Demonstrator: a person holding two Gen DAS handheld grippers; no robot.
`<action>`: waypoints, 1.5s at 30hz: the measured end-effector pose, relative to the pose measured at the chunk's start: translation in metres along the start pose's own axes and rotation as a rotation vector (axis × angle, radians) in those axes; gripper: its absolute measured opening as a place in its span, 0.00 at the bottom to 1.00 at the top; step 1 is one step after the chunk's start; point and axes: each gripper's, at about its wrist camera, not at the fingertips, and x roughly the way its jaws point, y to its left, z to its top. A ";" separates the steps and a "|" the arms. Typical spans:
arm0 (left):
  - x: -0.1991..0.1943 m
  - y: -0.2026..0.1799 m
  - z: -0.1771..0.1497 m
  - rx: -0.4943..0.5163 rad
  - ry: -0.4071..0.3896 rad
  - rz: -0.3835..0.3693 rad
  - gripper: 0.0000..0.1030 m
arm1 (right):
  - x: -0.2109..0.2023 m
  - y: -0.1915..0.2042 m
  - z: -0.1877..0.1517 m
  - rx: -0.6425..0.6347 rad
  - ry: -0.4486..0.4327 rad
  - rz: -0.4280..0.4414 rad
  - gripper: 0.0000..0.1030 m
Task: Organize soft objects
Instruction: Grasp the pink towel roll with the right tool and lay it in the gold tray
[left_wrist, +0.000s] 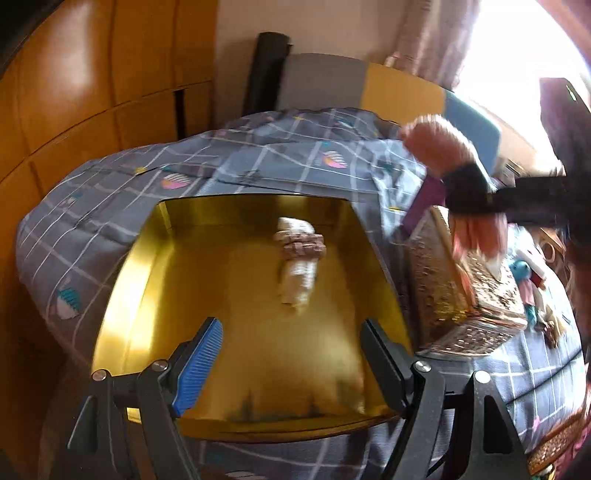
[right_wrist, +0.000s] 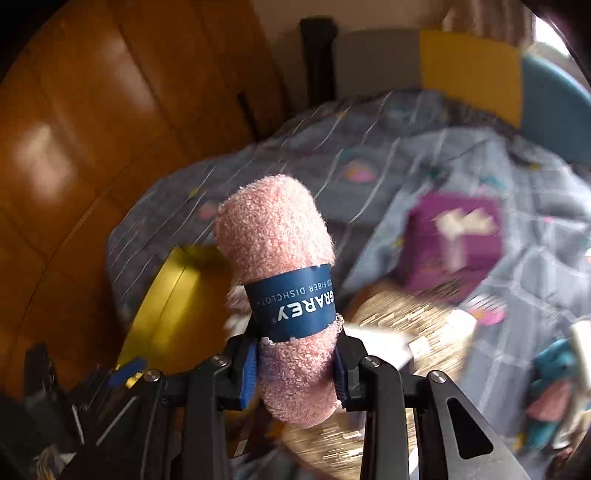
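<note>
Your right tongs are clamped on the pink rolled dishcloth, and the pads bite only its lower part, below the blue paper band. Most of the roll stands above the grip, so a quick swing could tip it sideways or let the fluffy pile slide out. It hangs in the air over the bed, with the gold box down to the left of these tongs and the glittery lid just behind them.

Your left tongs are spread wide and hold nothing, poised over the near rim of the gold box, where a cream rolled cloth already lies ahead of them. That is your second risk: the two tools may meet over the box, or the pink roll may land on the rim or on the cream one and bounce onto the quilt. The blur suggests speed, so I would slow before letting go.
</note>
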 end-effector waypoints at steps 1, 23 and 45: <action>-0.001 0.006 0.000 -0.015 -0.006 0.011 0.76 | 0.007 0.008 -0.004 0.001 0.015 0.018 0.32; -0.002 0.046 -0.002 -0.114 -0.040 0.083 0.76 | 0.093 0.054 -0.047 -0.048 0.153 -0.075 0.49; -0.024 -0.018 0.002 0.066 -0.077 0.045 0.76 | -0.025 0.015 -0.066 -0.034 -0.262 -0.277 0.70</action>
